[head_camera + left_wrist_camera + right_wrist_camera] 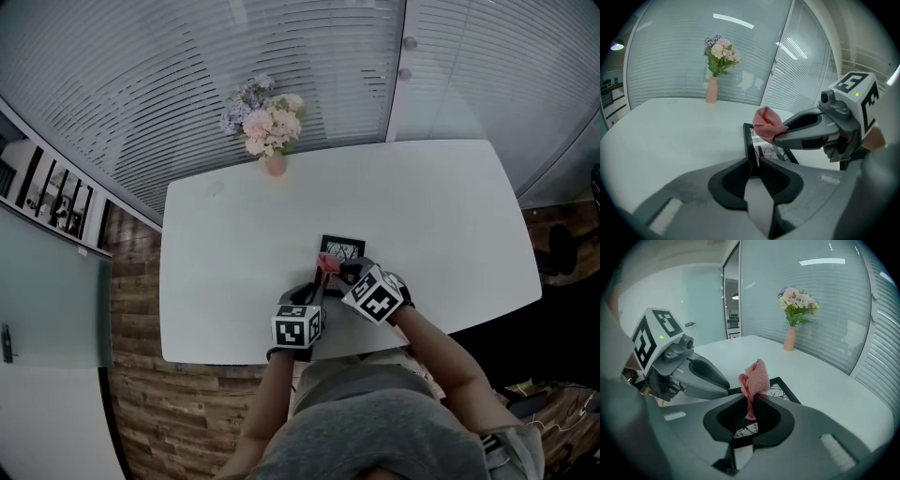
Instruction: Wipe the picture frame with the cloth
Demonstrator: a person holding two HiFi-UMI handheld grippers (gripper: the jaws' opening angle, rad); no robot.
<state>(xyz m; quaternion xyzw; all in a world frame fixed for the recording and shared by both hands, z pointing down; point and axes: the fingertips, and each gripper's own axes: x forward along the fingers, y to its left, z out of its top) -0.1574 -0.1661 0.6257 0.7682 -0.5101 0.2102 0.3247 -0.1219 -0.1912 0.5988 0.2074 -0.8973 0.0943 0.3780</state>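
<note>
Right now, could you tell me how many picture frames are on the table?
1. The picture frame sits near the table's front edge, gripped at one side by the left claw; the right claw holds the cloth over it. None seems hidden.

— Where are the arms?
— Both forearms reach forward, with the left tool (318, 281) and the right tool (330, 266) tip to tip.
— Jaws?
— The left's are clamped on the picture frame (751, 140) edge. The right's pinch the cloth (754, 377), and that tool is angled in towards the left one.
</note>
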